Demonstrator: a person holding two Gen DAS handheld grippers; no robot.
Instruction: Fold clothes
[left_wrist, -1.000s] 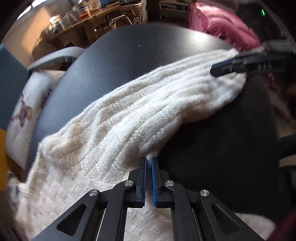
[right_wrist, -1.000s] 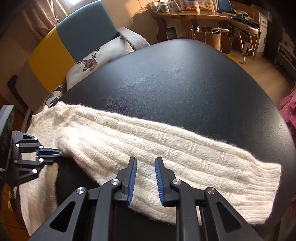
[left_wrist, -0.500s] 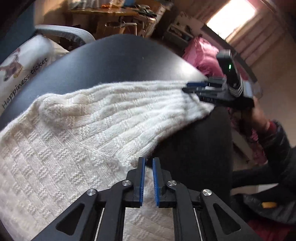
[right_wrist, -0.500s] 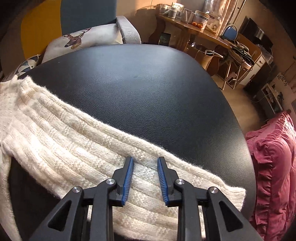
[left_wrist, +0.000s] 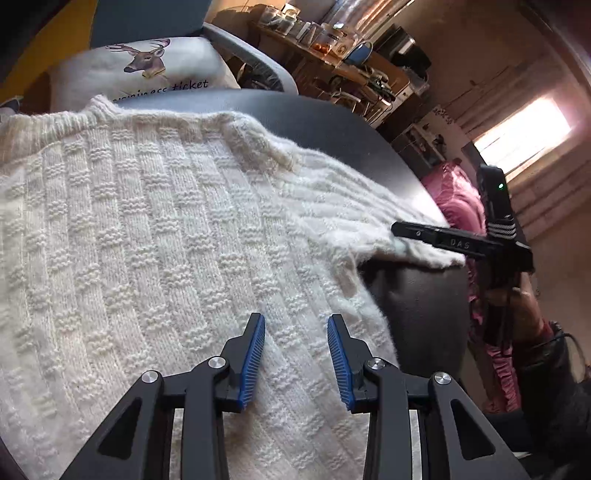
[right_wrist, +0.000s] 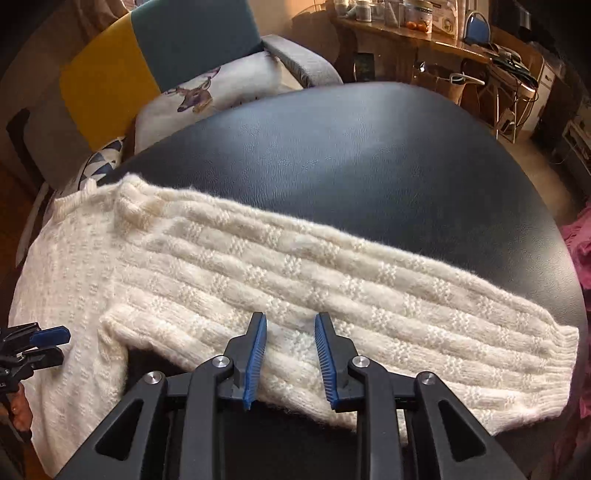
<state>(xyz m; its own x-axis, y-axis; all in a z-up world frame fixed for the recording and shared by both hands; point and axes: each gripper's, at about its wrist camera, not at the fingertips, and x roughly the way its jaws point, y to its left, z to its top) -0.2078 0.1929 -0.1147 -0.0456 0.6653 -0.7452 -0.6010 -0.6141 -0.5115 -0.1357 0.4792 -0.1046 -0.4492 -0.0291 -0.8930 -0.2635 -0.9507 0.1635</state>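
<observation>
Left claw (left_wrist: 296, 356) is opening over the sweater (left_wrist: 155, 236); right claw (right_wrist: 290, 354) is hovering open astride its sleeve (right_wrist: 332, 280), readying a fold.

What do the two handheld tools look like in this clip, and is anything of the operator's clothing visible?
Both are matte black. The left tool and right tool have blue ribbed pads and silver pivot screws. Seen side-on from the left camera, the right tool's finger bears pale lettering "DAS", under a black housing with a green light and a trailing cable. A dark sleeve shows.
</observation>
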